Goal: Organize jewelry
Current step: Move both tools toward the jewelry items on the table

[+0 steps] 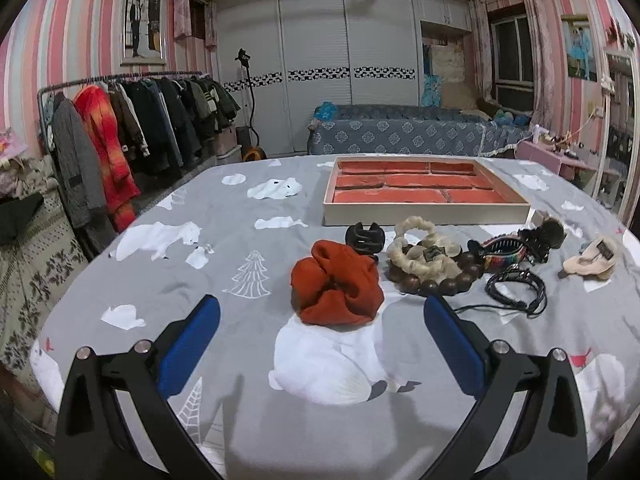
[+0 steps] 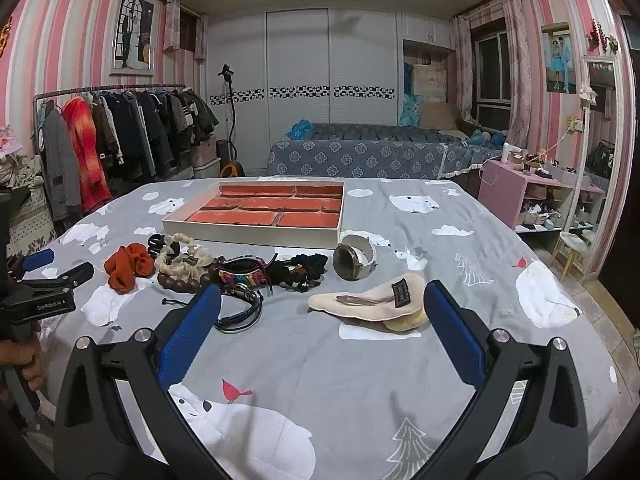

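The sorting has not started: the flat white tray with red brick-like slots (image 1: 426, 216) sits empty at the upper middle. Both tools, left tool (image 1: 322, 322) and right tool (image 2: 322, 312), are spread apart and hold nothing. Next, I think the left tool must close on the rust-orange cloth scrunchie (image 1: 336, 286) in the middle, or the right on the cream fuzzy hair clip (image 2: 372, 300).

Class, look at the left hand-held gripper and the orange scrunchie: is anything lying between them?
Nothing visible does. The left hand-held gripper is open, with only bare bedsheet between its fingers and the orange scrunchie. The wooden bead bracelet lies off to the scrunchie's right.
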Motion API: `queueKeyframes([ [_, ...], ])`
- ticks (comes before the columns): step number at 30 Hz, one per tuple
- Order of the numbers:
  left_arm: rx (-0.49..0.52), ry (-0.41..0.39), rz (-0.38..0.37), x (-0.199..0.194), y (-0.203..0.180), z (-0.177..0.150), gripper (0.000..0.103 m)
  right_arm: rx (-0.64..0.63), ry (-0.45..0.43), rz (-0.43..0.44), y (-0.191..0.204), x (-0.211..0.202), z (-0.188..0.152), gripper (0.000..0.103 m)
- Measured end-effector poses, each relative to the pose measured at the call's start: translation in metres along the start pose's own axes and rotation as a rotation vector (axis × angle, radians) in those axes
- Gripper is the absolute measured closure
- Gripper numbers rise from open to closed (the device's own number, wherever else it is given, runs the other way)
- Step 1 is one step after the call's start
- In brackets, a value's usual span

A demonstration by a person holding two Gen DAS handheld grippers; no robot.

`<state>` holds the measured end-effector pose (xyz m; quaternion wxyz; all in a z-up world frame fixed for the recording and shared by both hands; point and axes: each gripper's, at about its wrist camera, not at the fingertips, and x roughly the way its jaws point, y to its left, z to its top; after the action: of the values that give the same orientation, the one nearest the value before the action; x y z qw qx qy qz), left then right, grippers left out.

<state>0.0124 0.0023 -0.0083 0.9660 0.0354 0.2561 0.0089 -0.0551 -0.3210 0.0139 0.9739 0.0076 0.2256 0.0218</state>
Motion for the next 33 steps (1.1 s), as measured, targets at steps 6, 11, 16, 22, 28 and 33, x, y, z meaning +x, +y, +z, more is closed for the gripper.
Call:
queueKeyframes([
  [6, 0.055, 0.035, 0.014, 0.004, -0.005, 0.002, 0.004, 0.002, 0.012, -0.008, -0.002, 0.005, 0.000, 0.004],
  [11, 0.041, 0.017, 0.001, 0.003, -0.005, 0.003, 0.004, 0.008, 0.019, -0.021, -0.008, 0.010, 0.000, 0.004],
  [16, 0.029, 0.010, 0.005, 0.004, -0.005, 0.005, 0.004, 0.013, 0.011, -0.045, -0.017, 0.013, -0.001, 0.004],
  [22, 0.015, 0.027, 0.041, 0.015, -0.001, 0.008, 0.004, 0.006, 0.024, -0.076, -0.028, 0.022, -0.001, 0.012],
  [28, 0.021, 0.029, 0.013, 0.025, -0.003, 0.013, 0.004, 0.017, 0.068, -0.097, -0.046, 0.045, -0.001, 0.021],
  [33, 0.000, 0.072, -0.018, 0.042, -0.003, 0.017, 0.004, 0.065, 0.106, -0.097, -0.065, 0.067, 0.000, 0.033],
])
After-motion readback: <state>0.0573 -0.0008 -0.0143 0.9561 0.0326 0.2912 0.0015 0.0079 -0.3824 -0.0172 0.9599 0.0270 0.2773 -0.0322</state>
